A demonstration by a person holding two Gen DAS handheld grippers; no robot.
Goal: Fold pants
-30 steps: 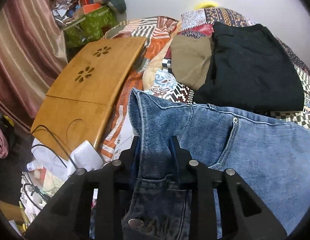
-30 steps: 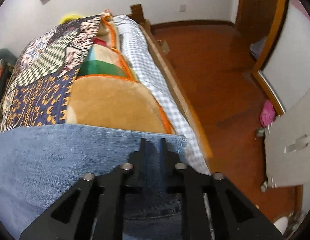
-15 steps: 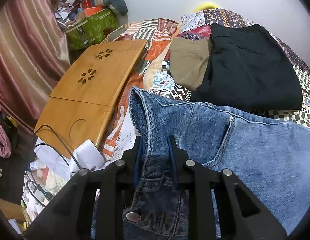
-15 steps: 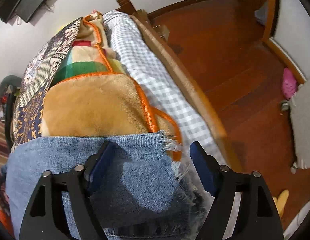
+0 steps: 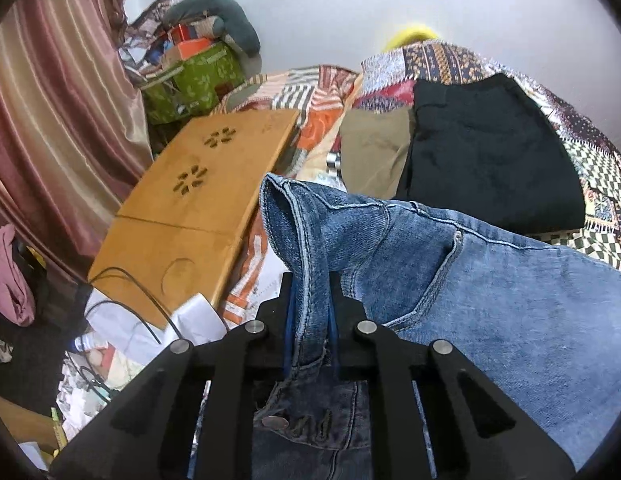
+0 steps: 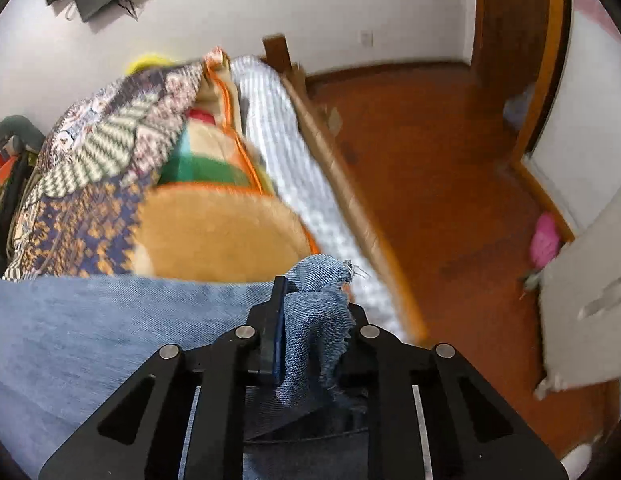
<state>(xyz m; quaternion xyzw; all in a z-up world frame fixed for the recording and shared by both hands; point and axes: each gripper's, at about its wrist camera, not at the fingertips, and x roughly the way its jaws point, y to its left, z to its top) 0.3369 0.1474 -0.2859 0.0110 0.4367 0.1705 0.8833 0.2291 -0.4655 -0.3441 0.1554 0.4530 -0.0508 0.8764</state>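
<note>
Jeans (image 5: 490, 280) are being held at both ends, spread across the lower half of each wrist view over the patterned quilt (image 5: 590, 184).

Left gripper (image 5: 310, 312): jaws are closing to a narrow gap, with the waistband pinched between them near the fly; the button (image 5: 275, 423) is seen low centre. From here the denim is running off to the right edge of the frame.

Right gripper (image 6: 312, 320): jaws are closing too, narrow, with the frayed hem (image 6: 322, 280) bunched between them. From here the leg is running off to the left edge of the frame.

Key relation: the long axis is being stretched gripper to gripper, waist at the left one, hem at the right one. Neither is nearer, since each is already holding its own end. A fold is judged to mean bringing one end over to the other.

Hard to make out:
- The middle of the jeans is cut off in both views, so sag or twist cannot be judged.
- Whether one or both hems are being caught cannot be told.
- The right view is motion-blurred.
- The folded black garment (image 5: 486, 160) and the khaki one (image 5: 374, 152) are lying just beyond the waistband; the wooden lap desk (image 5: 198, 200) is at mid left.
</note>
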